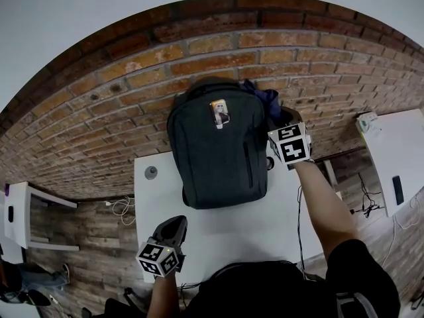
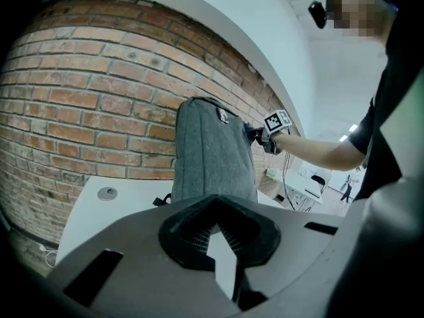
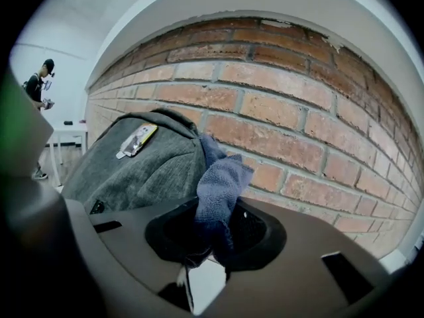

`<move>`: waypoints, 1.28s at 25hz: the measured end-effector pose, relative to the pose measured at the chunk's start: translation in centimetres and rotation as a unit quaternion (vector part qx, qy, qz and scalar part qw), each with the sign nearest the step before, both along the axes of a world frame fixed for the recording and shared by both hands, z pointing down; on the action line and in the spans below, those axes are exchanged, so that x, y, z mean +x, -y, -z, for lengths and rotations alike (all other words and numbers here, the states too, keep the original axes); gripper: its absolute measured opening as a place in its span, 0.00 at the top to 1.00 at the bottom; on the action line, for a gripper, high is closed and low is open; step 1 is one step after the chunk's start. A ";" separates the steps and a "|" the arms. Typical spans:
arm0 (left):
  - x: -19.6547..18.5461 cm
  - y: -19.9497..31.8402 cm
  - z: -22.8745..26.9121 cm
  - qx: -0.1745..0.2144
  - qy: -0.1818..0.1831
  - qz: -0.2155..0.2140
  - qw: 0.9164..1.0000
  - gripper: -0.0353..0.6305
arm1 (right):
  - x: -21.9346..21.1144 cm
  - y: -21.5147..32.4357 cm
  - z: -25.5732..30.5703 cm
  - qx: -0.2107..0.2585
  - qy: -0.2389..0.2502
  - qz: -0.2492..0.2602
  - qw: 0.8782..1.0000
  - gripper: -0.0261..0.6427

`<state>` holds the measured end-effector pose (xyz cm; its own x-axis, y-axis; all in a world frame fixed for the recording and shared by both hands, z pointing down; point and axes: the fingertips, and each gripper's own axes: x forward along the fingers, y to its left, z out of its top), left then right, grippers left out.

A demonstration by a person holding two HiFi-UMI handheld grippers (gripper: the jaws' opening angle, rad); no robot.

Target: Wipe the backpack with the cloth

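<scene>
The right gripper (image 3: 215, 229) is clenched on a fuzzy blue microfibre cloth (image 3: 222, 183), whose bunched folds stick up from between the ribbed black jaws and touch the upper right shoulder of the backpack (image 1: 218, 152). The backpack is charcoal grey woven fabric with a rounded top. It stands upright on the smooth white table (image 1: 255, 234) against the rough red brick wall (image 1: 126, 78). The left gripper (image 2: 215, 225) is low over the table's near edge, well apart from the bag, its jaws pressed together on nothing.

Left claw (image 2: 213, 225) closed — empty, grey backpack (image 2: 213, 151) upright beyond
</scene>
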<state>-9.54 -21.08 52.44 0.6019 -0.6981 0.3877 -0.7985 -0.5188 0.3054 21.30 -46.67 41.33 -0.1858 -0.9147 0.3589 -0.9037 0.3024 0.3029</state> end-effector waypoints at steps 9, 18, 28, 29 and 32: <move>-0.3 -0.6 -0.3 -0.004 0.000 0.004 1.000 0.95 | -0.3 -2.9 -2.9 -0.019 0.030 0.020 0.999 0.81; -0.1 -0.9 -0.2 -0.002 -0.001 0.000 1.000 0.95 | -0.7 -6.1 -7.5 -0.073 0.040 0.032 0.996 0.81; 0.1 -1.1 0.0 0.001 -0.001 -0.001 1.000 0.95 | -0.8 -9.7 -12.7 -0.123 0.044 0.047 0.990 0.81; 0.0 -1.1 0.0 0.001 -0.001 0.000 1.000 0.95 | -0.8 -10.1 -13.2 -0.128 0.043 0.048 0.990 0.81; -0.3 -1.2 0.0 0.001 0.000 0.004 1.000 0.95 | -1.1 -11.7 -14.9 -0.145 0.037 0.056 0.987 0.81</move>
